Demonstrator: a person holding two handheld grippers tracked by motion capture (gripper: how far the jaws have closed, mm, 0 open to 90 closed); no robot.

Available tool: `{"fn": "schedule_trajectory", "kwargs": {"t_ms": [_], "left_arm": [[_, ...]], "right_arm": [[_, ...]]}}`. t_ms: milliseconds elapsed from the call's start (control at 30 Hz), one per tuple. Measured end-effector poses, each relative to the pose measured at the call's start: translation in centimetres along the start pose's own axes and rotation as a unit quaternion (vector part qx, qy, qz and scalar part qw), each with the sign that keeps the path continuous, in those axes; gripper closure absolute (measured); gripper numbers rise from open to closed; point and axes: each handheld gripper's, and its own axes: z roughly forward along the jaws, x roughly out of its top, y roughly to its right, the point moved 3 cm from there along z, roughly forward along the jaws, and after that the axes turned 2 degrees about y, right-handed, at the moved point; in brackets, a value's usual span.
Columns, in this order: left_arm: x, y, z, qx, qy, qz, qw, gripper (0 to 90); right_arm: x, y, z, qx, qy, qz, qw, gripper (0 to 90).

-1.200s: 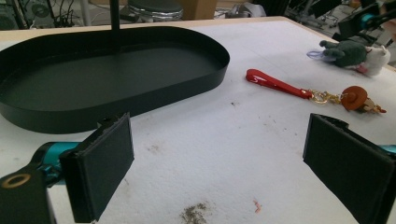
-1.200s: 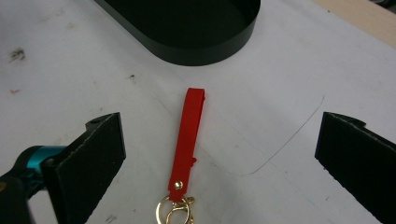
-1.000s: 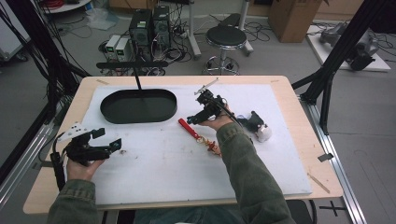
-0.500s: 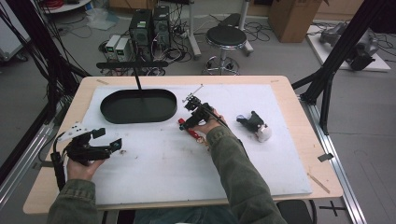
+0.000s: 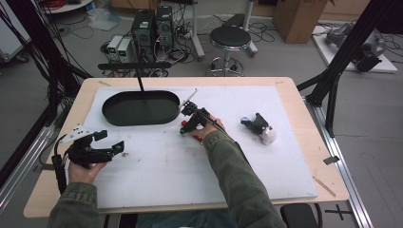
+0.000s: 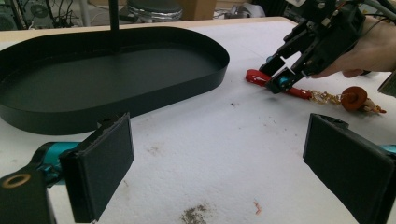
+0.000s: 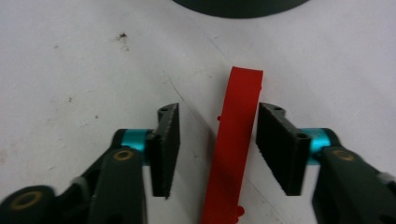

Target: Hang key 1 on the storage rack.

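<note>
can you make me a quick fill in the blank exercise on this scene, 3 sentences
1. The strip lying between the right gripper's jaws is ____ in colour.
2. The oval black tray has nothing in it; it is ____.
3. The left gripper has nothing between its jaws, which stand ____.

Missing words: red; empty; open

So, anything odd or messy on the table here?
Nothing broken. The white mat carries dark smudges and crumbs. The red strip lies flat between the right gripper's closing pads, not yet pinched, outside the black tray.
</note>
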Motion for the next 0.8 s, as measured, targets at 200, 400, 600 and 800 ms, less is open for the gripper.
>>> {"fn": "schedule_trajectory", "kwargs": {"t_ms": [200, 400, 600, 800], "left_arm": [[0.0, 0.0, 0.0, 0.0, 0.0, 0.001, 1.0, 8.9], [0.0, -0.1, 0.0, 0.001, 0.0, 0.003, 1.0, 8.9], [0.2, 0.0, -0.2, 0.007, 0.012, 0.006, 0.9999, 9.5], [0.0, 0.2, 0.0, 0.001, 0.002, 0.009, 1.0, 9.5]], "right_arm": [[0.1, 0.1, 0.0, -0.023, -0.009, 0.026, 0.9993, 74.8], [0.0, 0.4, -1.5, -0.001, 0.006, 0.048, 0.9988, 75.4], [0.3, 1.4, -5.1, 0.024, 0.075, 0.107, 0.9912, 75.3], [0.3, 2.2, -9.4, 0.044, 0.126, 0.144, 0.9805, 75.4]]}}
